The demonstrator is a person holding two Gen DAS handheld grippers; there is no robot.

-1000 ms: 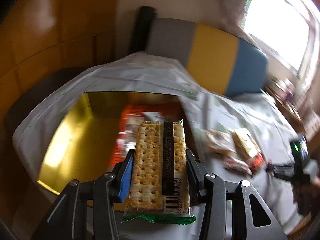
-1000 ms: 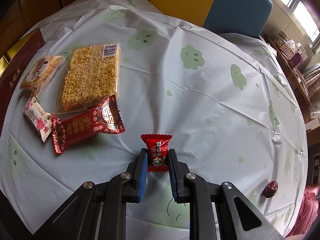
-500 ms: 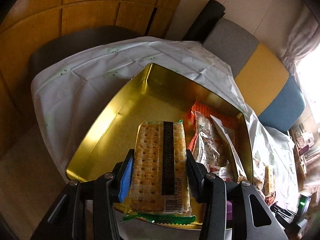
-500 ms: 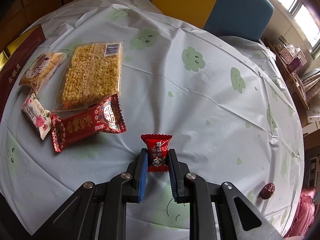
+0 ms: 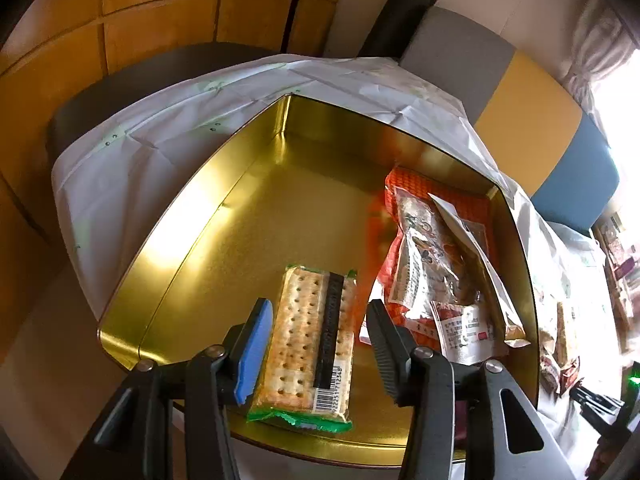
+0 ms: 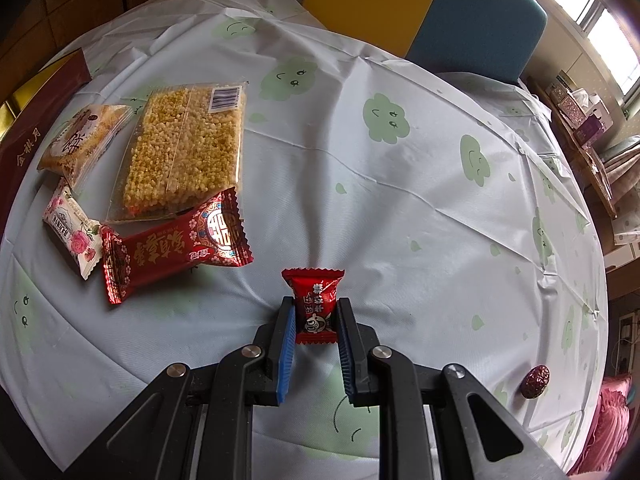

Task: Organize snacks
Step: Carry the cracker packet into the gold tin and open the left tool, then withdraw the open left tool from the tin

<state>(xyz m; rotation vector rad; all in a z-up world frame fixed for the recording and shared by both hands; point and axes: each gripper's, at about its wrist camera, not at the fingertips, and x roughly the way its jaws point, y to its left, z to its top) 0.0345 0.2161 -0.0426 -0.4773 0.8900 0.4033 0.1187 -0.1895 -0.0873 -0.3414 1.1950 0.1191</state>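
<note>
In the left wrist view my left gripper [image 5: 318, 320] is open above the gold tin [image 5: 224, 232]. The cracker packet [image 5: 310, 344] lies on the tin floor between the spread fingers, free of them. Several snack packets [image 5: 432, 272] lie in the tin's right half. In the right wrist view my right gripper [image 6: 316, 316] is shut on a small red candy [image 6: 316, 306], held just above the tablecloth. Left of it lie a red bar [image 6: 176, 246], a rice-crisp pack [image 6: 184, 152], a tan pastry pack [image 6: 82, 140] and a small pink-flowered packet [image 6: 72, 230].
A dark red date [image 6: 535, 381] lies at the table's right front. The tin's red lid [image 6: 36, 120] sits at the table's left edge. A grey, yellow and blue chair back [image 5: 520, 116] stands behind the table. A shelf with boxes [image 6: 580, 116] is to the right.
My left gripper moved over the tin, lowered, and opened, letting go of the cracker packet onto the tin floor. My right gripper stayed shut on the candy, nearly still.
</note>
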